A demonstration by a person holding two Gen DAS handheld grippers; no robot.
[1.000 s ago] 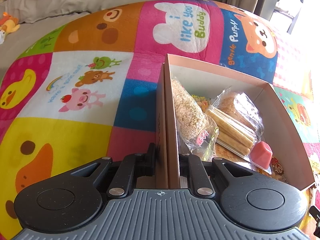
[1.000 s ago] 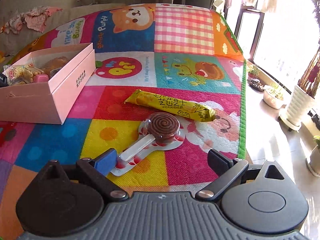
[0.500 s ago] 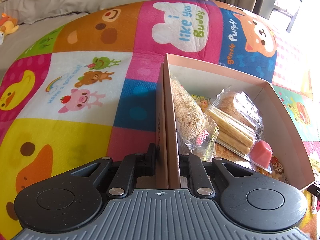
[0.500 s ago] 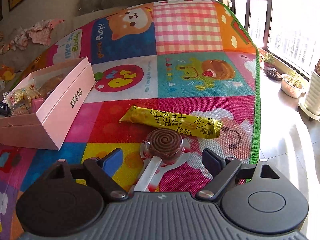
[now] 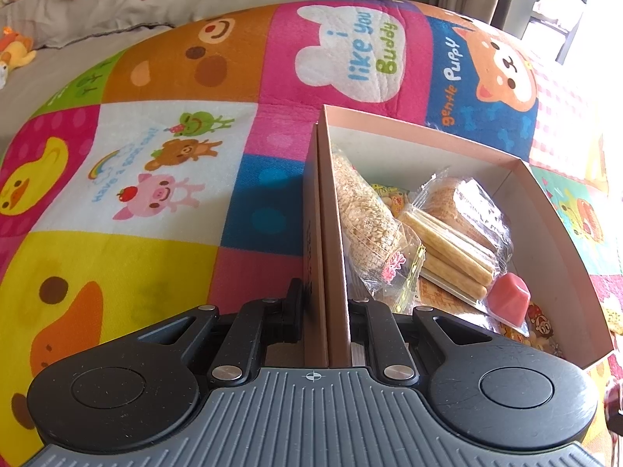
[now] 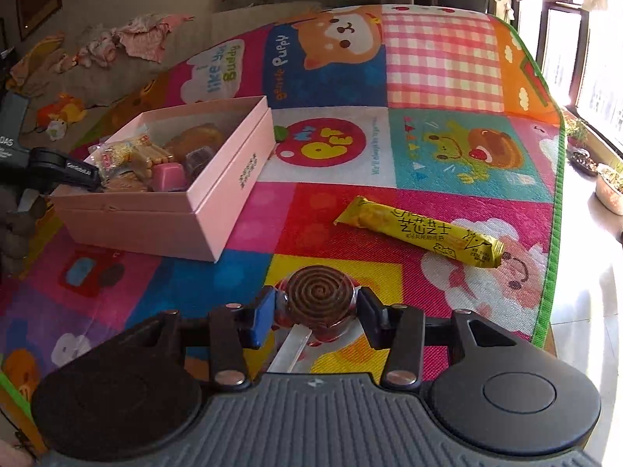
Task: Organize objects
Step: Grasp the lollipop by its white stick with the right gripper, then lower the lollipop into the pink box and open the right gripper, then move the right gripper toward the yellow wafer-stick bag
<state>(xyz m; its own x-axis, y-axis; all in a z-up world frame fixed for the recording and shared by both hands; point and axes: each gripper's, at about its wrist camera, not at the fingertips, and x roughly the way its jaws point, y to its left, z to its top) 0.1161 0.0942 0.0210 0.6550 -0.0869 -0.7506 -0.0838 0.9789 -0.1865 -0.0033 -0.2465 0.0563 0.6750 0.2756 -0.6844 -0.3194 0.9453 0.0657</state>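
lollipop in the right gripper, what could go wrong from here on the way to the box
The right gripper has just been closing on the lollipop, gripping its round, wrapped head by the edges, so it might slip or twist out when carried. The box is already crowded with snacks, so the lollipop may end up perched on top. The left gripper pinches only one box wall; a bump could tilt the box.

Pink box (image 6: 218, 210) far left on mat (image 6: 440, 78); its near right half is packed with snack packets (image 5: 447, 241), far end bare. Left gripper (image 5: 326, 311) clamps its left wall, blocking that side. Yellow bar (image 6: 418, 231) lies right. Mat between box and bar open.
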